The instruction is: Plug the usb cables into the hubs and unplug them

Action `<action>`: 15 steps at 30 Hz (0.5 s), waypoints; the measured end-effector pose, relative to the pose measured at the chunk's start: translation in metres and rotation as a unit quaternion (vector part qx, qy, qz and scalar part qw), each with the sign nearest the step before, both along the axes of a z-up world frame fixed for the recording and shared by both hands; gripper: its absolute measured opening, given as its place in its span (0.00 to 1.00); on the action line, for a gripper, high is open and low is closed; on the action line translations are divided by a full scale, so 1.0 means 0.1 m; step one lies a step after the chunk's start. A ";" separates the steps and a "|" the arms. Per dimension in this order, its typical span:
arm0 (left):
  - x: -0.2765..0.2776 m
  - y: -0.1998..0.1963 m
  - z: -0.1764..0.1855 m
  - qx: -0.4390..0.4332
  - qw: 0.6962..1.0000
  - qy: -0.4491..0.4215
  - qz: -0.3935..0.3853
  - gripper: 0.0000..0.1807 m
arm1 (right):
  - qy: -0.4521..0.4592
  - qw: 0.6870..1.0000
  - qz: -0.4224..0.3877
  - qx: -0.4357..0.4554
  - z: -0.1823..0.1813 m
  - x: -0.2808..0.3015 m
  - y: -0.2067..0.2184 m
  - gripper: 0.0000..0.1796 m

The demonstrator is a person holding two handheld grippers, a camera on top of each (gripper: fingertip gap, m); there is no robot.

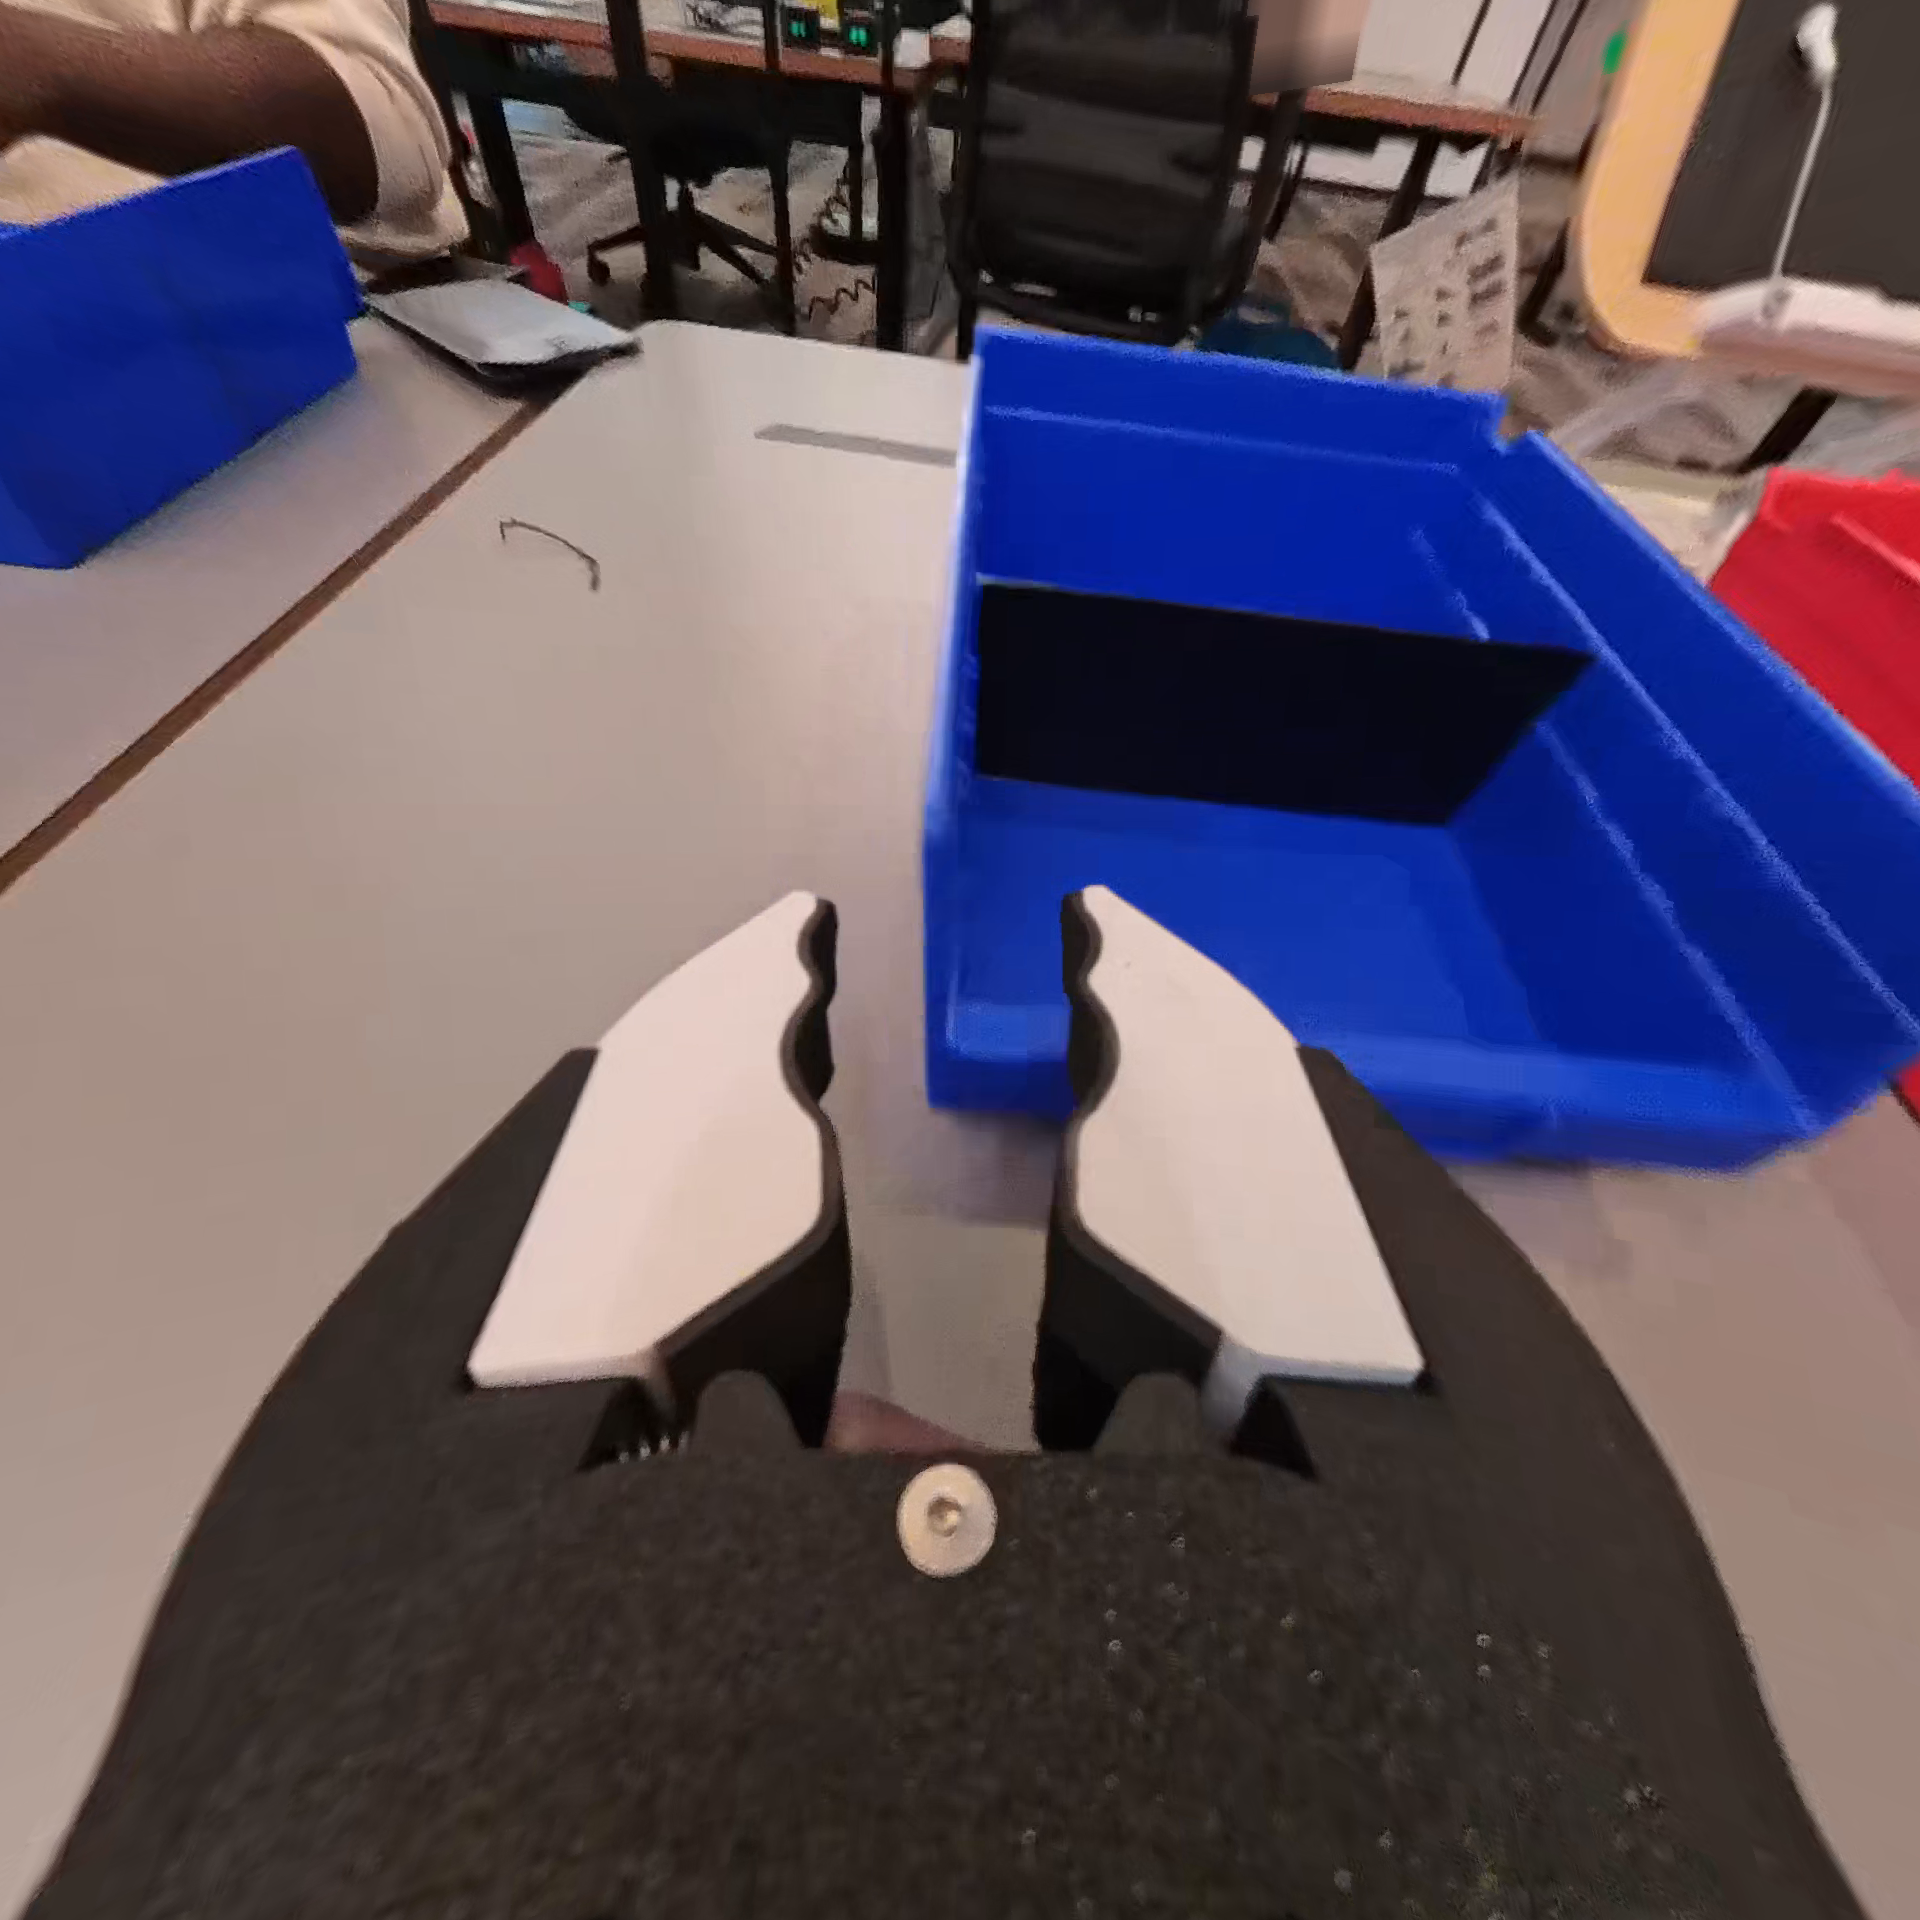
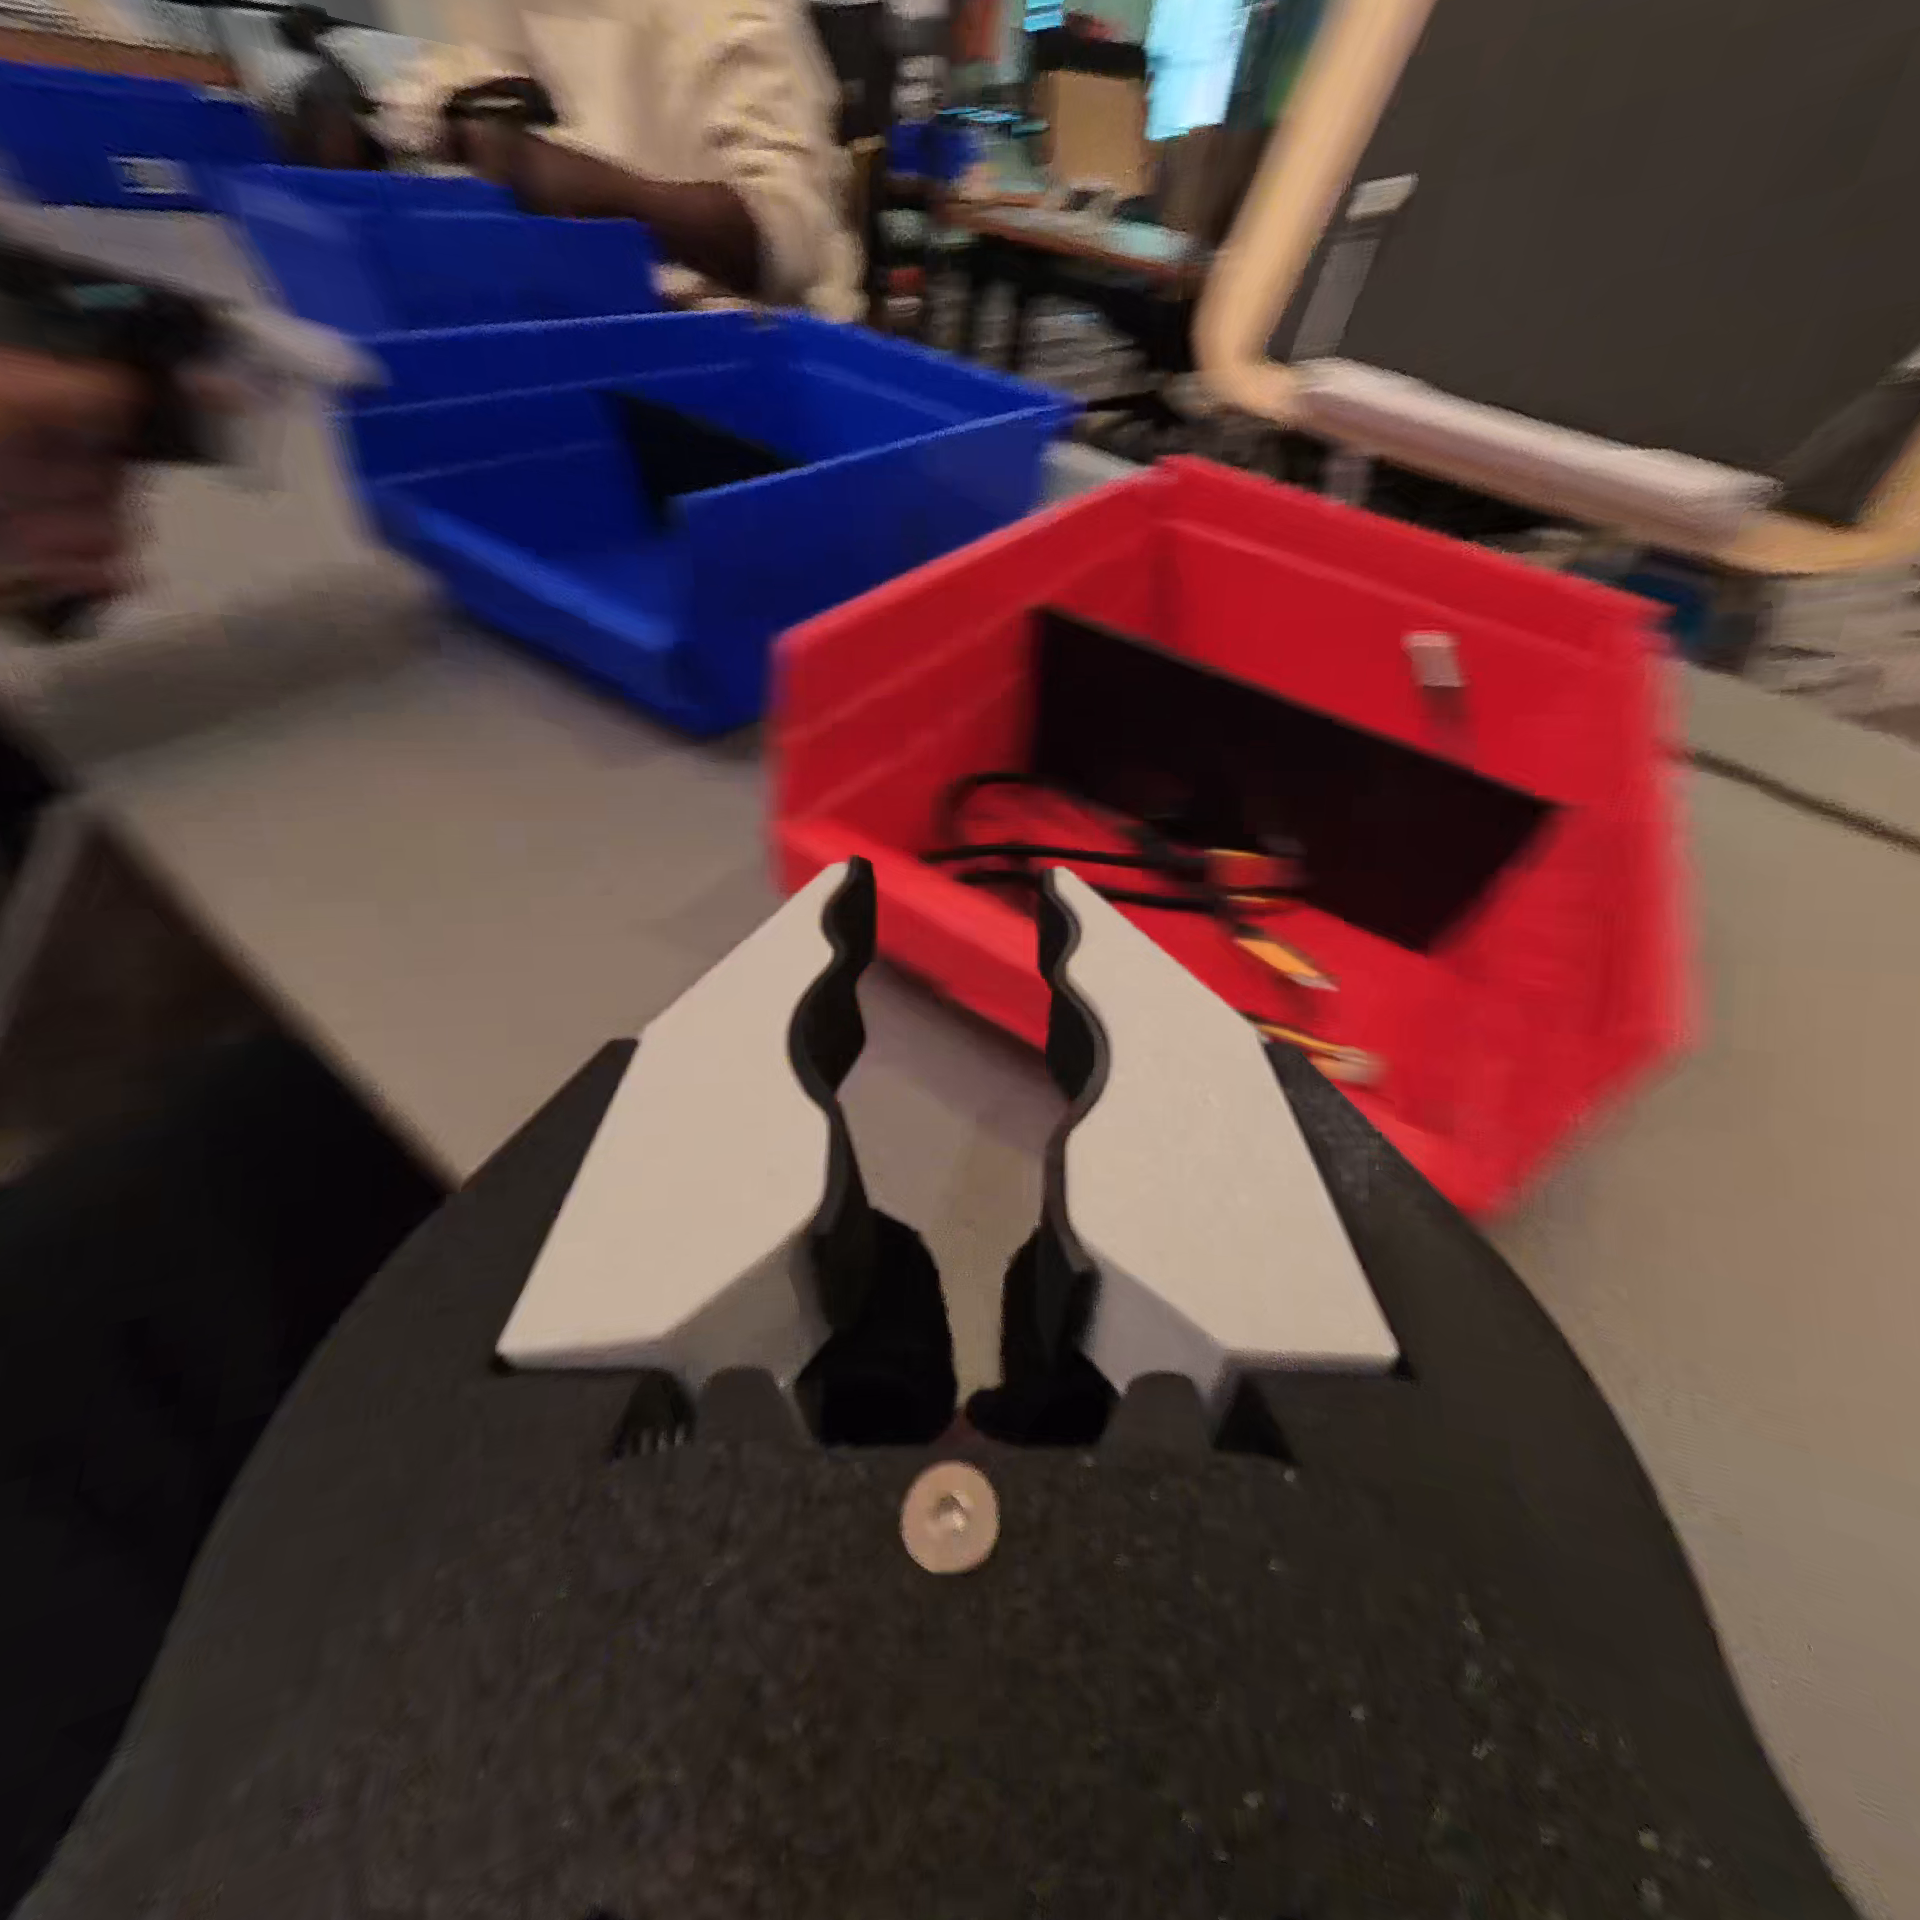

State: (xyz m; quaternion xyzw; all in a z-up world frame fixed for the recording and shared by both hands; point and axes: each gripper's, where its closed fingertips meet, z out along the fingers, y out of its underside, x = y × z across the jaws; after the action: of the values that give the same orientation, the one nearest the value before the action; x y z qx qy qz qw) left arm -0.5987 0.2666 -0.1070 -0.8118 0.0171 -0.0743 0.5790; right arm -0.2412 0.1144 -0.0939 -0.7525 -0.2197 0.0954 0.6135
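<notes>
My left gripper (image 1: 948, 906) is open and empty, above the table at the near left corner of a blue bin (image 1: 1382, 935) whose near compartment shows nothing inside, with a black divider across it. My right gripper (image 2: 954, 878) is open and empty, in front of a red bin (image 2: 1538, 1039). The red bin holds black cables (image 2: 1049, 857) with orange-tipped plugs (image 2: 1283, 951) and a black divider. The blue bin also shows in the right wrist view (image 2: 582, 551), left of the red bin. No hub can be made out; the right wrist view is blurred.
A second blue bin (image 1: 166, 343) stands at the far left, with a person's arm (image 1: 187, 104) behind it. A small bent wire (image 1: 551, 545) lies on the grey table (image 1: 468, 883). The red bin's edge (image 1: 1839, 613) shows at the right. Chairs and desks stand beyond. The tips of one gripper are about 40 cm away from the tips of the other.
</notes>
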 end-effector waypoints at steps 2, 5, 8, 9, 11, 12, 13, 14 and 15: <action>0.03 0.22 -0.08 -0.024 0.999 -0.010 -0.023 0.22 | -0.004 0.994 0.101 -0.041 -0.19 -0.57 -0.19 0.17; 0.08 0.38 -0.25 -0.053 0.997 0.003 -0.059 0.06 | -0.030 0.982 0.172 -0.073 -0.42 -1.11 -0.30 0.18; 0.08 0.29 -0.27 -0.057 0.996 0.014 -0.064 0.03 | -0.031 0.985 0.157 -0.069 -0.42 -1.34 -0.10 0.24; 0.07 0.22 -0.28 -0.062 0.996 0.038 -0.058 0.02 | -0.023 0.988 0.133 -0.069 -0.39 -1.37 0.03 0.27; 0.11 0.02 -0.28 -0.064 0.994 0.059 -0.060 0.02 | 0.003 0.994 0.079 -0.071 -0.32 -1.41 0.29 0.31; 0.13 -0.10 -0.28 -0.067 0.994 0.062 -0.060 0.03 | 0.014 0.995 0.059 -0.079 -0.32 -1.44 0.40 0.32; 0.14 -0.23 -0.28 -0.070 0.994 0.066 -0.056 0.03 | 0.025 0.995 0.041 -0.087 -0.33 -1.48 0.49 0.34; 0.15 -0.35 -0.28 -0.071 0.994 0.069 -0.051 0.03 | 0.031 0.995 0.025 -0.092 -0.35 -1.53 0.58 0.34; 0.16 -0.48 -0.28 -0.068 0.994 0.072 -0.048 0.03 | 0.025 0.995 0.007 -0.094 -0.40 -1.56 0.66 0.36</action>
State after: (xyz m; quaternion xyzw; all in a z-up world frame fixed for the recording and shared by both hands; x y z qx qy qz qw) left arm -0.5823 0.2185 -0.1354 -0.8510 0.0921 -0.0446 0.5152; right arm -0.3973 0.1801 -0.1336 -0.8029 -0.2000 0.1386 0.5442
